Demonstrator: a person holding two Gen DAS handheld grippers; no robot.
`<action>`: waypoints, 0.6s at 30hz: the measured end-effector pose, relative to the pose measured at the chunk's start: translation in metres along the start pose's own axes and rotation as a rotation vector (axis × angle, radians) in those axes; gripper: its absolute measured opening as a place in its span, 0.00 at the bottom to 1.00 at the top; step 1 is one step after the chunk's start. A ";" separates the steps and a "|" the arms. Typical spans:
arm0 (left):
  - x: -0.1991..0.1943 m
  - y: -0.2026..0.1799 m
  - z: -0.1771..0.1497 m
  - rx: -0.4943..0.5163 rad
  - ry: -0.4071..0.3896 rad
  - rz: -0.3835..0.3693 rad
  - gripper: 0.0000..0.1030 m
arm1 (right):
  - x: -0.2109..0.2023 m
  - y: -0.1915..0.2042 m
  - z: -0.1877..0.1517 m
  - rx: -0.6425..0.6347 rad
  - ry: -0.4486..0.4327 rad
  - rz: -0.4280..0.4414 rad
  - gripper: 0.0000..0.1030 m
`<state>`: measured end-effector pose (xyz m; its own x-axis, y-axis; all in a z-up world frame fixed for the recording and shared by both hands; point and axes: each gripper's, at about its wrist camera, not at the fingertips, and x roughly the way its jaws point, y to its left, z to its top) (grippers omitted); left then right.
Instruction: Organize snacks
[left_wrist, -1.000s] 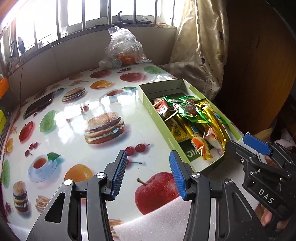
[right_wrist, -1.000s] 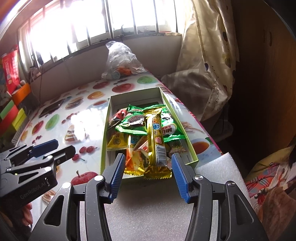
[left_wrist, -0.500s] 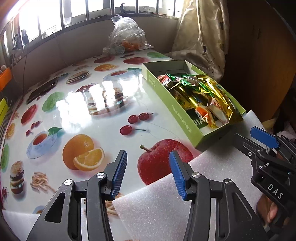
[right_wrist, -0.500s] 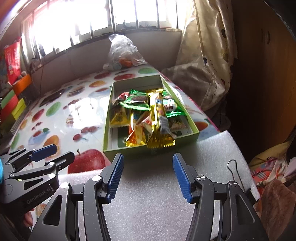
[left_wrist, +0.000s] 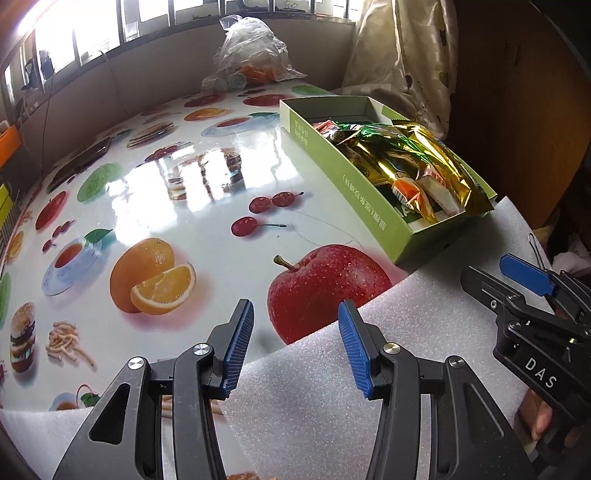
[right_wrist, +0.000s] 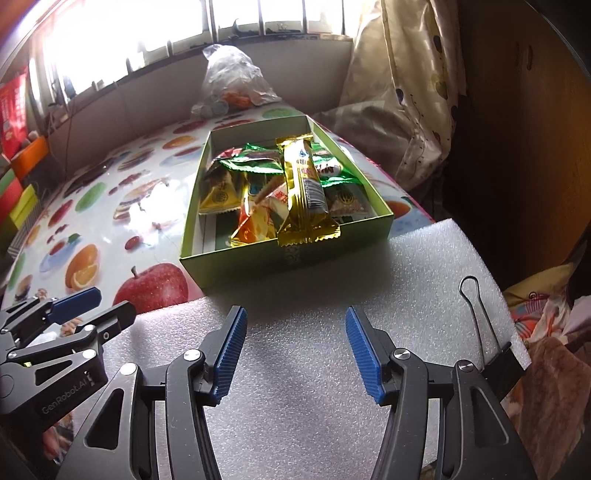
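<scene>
Honestly, both the left gripper (left_wrist: 295, 347) and right gripper (right_wrist: 293, 354) are hovering with fingers spread and empty, and the gold wrapper (right_wrist: 304, 199) overhanging the green box (right_wrist: 295, 254) is probably going to slide out if nudged.

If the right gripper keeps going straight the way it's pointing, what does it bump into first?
Most likely the white foam sheet on the table. The right gripper is open, empty and tilted down at it. The green snack box sits further ahead, so it would probably come second, though depth is hard to judge.
</scene>
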<state>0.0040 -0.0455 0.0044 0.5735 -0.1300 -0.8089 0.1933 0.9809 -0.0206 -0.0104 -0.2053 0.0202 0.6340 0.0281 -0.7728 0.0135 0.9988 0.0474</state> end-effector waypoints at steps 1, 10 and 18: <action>0.000 0.000 0.000 -0.001 -0.002 -0.001 0.48 | 0.001 0.001 0.000 -0.002 0.002 -0.005 0.54; 0.002 0.005 -0.003 -0.040 -0.012 -0.021 0.49 | 0.006 0.008 -0.005 -0.022 -0.004 -0.045 0.56; 0.001 0.007 -0.005 -0.057 -0.015 -0.029 0.49 | 0.006 0.006 -0.005 -0.013 -0.013 -0.049 0.57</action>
<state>0.0024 -0.0382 0.0004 0.5806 -0.1601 -0.7983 0.1645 0.9833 -0.0776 -0.0108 -0.1990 0.0129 0.6432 -0.0210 -0.7654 0.0343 0.9994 0.0014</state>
